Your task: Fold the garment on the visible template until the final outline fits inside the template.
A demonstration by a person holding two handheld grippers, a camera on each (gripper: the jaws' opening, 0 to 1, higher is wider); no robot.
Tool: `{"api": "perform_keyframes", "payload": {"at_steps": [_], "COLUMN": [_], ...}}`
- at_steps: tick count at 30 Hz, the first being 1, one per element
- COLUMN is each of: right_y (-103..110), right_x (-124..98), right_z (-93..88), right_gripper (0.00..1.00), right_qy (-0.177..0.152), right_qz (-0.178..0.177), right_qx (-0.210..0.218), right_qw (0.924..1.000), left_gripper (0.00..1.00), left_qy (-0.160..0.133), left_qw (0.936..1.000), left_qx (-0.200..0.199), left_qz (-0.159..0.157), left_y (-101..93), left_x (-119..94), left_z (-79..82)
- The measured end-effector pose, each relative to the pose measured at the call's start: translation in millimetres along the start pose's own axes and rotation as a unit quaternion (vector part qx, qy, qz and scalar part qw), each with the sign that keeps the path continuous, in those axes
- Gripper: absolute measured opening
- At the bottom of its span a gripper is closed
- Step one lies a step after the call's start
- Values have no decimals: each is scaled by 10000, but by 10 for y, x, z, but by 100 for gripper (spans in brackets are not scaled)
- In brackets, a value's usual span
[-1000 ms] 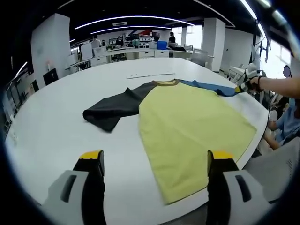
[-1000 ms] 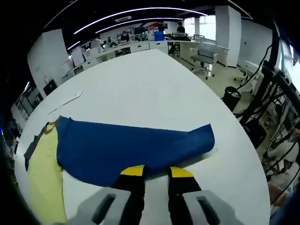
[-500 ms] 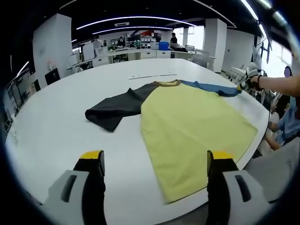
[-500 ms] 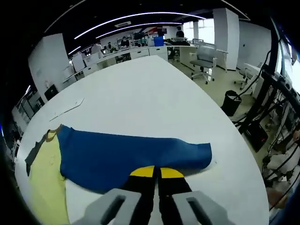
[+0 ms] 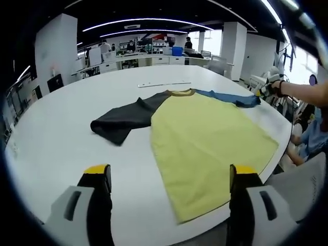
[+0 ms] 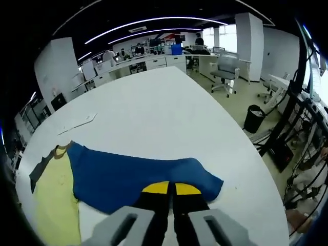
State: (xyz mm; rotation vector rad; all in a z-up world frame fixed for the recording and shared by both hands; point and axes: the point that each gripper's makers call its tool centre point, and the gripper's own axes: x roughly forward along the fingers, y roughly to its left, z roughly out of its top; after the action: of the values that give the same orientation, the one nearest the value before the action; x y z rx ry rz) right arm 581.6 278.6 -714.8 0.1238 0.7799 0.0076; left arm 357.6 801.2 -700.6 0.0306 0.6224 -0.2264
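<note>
A T-shirt with a yellow body [image 5: 205, 143], a black sleeve [image 5: 120, 120] and a blue sleeve [image 5: 230, 96] lies flat on the white table [image 5: 56, 133]. My left gripper [image 5: 169, 179] hovers open over the near table edge, short of the shirt's hem, holding nothing. In the right gripper view the blue sleeve [image 6: 128, 171] spreads out in front, with the yellow body [image 6: 54, 205] to its left. My right gripper [image 6: 170, 188] is shut on the blue sleeve's near edge. It also appears in the left gripper view as my right gripper [image 5: 266, 89], at the sleeve's end with a hand behind it.
A thin white strip [image 5: 164, 83] lies on the table beyond the collar. Past the table's right edge stand an office chair [image 6: 225, 66], a black bin [image 6: 253, 118] and cables. Desks and people fill the far room. A seated person [image 5: 307, 128] is at the right.
My right gripper has closed on the blue sleeve's edge and drawn it inward, so the sleeve looks shorter. My left gripper has stayed open and nearly still.
</note>
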Motion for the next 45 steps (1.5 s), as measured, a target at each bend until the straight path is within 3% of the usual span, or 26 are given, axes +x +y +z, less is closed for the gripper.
{"api": "perform_keyframes", "payload": {"at_steps": [20,29,45], "right_y": [473,889,1639], "right_x": [-62,-36,-10], "right_z": [421,581,651], "right_gripper": [0,0,0], "right_qy": [-331,-453,-482], "right_qz": [431,804,1273], "right_qx": [-601,-743,-1156], "right_qw": [9967,9930,9839], "left_gripper": [96,96,96], "left_qy": [135,145,137], "left_qw": [9996,9995,9995], "left_qx": [159,176,90], "left_qz": [-179,-208,-262], "left_y": [-105,-141,-160], "left_x": [-12,-8,-25], "left_z": [-7,-5,8]}}
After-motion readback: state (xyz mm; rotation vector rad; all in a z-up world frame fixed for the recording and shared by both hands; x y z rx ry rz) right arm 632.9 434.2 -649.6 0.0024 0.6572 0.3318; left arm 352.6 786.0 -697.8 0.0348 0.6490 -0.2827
